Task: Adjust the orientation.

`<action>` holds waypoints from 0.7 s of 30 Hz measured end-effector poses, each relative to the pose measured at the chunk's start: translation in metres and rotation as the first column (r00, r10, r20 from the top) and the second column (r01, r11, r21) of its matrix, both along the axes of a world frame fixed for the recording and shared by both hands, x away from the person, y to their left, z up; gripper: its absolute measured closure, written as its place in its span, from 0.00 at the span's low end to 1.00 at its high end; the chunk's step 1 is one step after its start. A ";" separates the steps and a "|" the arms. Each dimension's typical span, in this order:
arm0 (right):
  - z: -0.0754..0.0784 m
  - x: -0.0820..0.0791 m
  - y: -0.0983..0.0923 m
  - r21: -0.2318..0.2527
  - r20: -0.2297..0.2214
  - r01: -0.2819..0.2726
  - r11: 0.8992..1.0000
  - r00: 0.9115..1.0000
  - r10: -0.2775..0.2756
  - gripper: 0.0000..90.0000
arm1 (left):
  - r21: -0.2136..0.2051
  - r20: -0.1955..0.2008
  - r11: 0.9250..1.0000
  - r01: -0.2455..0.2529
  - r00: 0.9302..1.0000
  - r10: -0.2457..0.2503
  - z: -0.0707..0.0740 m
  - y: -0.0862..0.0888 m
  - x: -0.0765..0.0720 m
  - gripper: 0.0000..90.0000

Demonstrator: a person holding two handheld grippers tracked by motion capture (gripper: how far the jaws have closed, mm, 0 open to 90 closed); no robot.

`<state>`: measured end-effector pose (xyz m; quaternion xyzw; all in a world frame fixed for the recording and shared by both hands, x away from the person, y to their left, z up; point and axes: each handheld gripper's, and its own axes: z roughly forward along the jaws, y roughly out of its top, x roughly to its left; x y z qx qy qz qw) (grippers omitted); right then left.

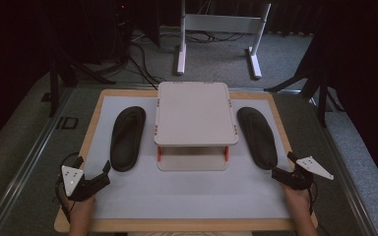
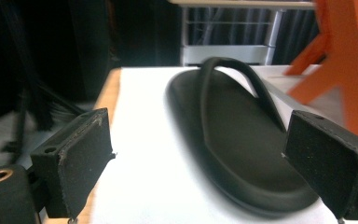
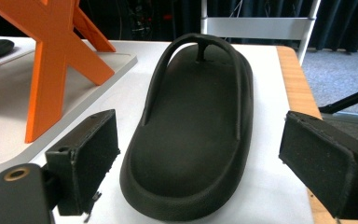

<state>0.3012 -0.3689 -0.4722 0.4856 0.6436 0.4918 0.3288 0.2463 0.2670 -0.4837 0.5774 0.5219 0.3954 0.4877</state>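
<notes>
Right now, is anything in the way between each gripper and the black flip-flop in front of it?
Nothing visible. The left gripper is open, facing the heel of the left black rubber flip-flop across bare white mat. The right gripper is open toward the right black flip-flop.

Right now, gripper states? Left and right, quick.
Left gripper: open, holding nothing, jaws spread short of the heel of the left flip-flop.
Right gripper: open, holding nothing, facing the heel of the right flip-flop.
</notes>
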 end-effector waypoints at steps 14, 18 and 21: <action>-0.001 0.002 0.000 0.000 -0.020 -0.005 1.000 1.000 0.005 0.12 | -0.119 -0.082 0.988 0.102 0.990 -0.112 0.023 0.006 0.011 0.08; -0.001 0.002 0.000 -0.003 -0.020 -0.004 1.000 1.000 0.004 0.12 | -0.097 -0.115 0.989 0.112 0.986 -0.123 0.033 0.005 0.016 0.09; -0.001 0.002 0.000 0.001 -0.020 -0.004 1.000 1.000 0.004 0.12 | -0.095 -0.159 0.988 0.124 0.978 -0.138 0.039 0.006 0.024 0.09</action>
